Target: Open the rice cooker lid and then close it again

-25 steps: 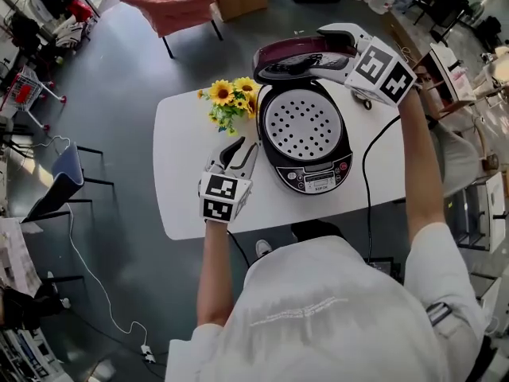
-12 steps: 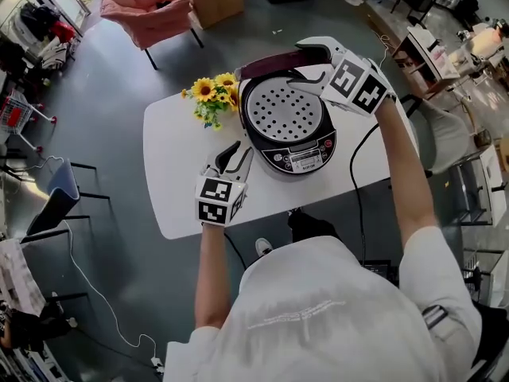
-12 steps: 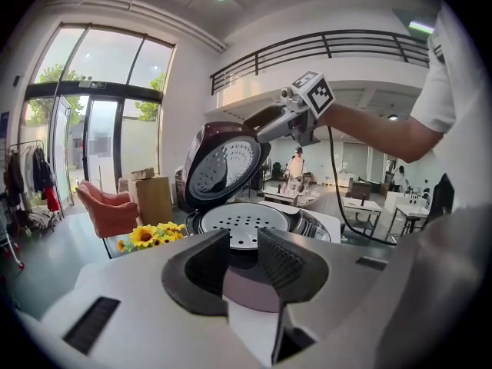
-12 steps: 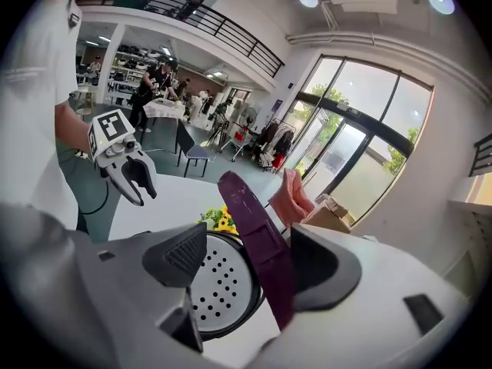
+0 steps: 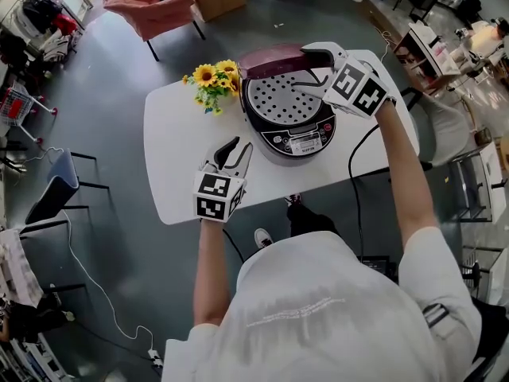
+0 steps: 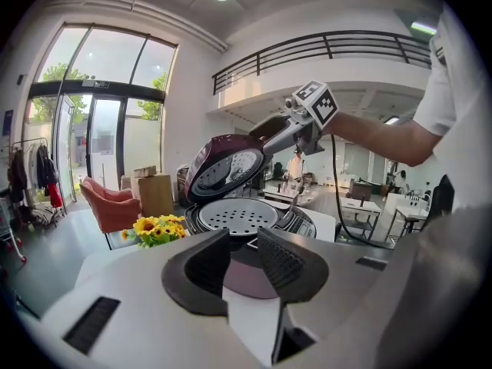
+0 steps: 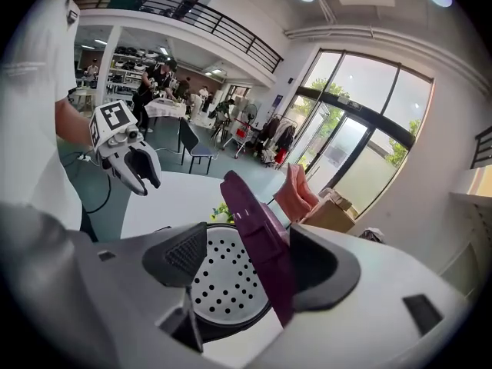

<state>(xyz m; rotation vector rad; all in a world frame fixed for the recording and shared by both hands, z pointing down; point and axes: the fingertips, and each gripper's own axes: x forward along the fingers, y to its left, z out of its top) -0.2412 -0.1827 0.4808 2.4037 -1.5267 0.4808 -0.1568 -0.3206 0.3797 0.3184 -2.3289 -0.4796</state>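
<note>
Rice cooker lid (image 5: 274, 56) is standing part-way open. It is hinged at the far rim of the rice cooker (image 5: 262, 134) and is tilting forward over the perforated steamer tray (image 7: 223, 283) sitting in the pot. The cooker is resting on the far right part of the white table (image 5: 179, 173), just beside a bunch of sunflowers (image 5: 208, 79). Its power cord (image 5: 359, 161) is trailing off the table's near edge.

We are holding the right gripper (image 5: 302, 68) at the lid's free front edge. Its jaws are standing wide and straddling the maroon rim. The rim is lying against one jaw, while the opposite pad is standing clear of it, with the tray showing through the gap. We are reading this as a guiding contact, not a clamp.

The left gripper (image 5: 240, 148) is hovering over the table, near the cooker's front left. Its jaws are moderately apart, with nothing between them.

We are judging the closing half of the task to be in hand.

Handling notes:
- The lid is looking rigid and probably light, and its hinge may be sprung, so it could resist or drop suddenly.
- The glossy shell is likely slippery against the pads.
- We are recommending contact at the front lip, farthest from the hinge, where leverage is greatest.
- For latching, we are advising a flat press on the top near the front centre.
- The cooker may slide on the smooth table, and the left gripper is well placed to brace it.
</note>
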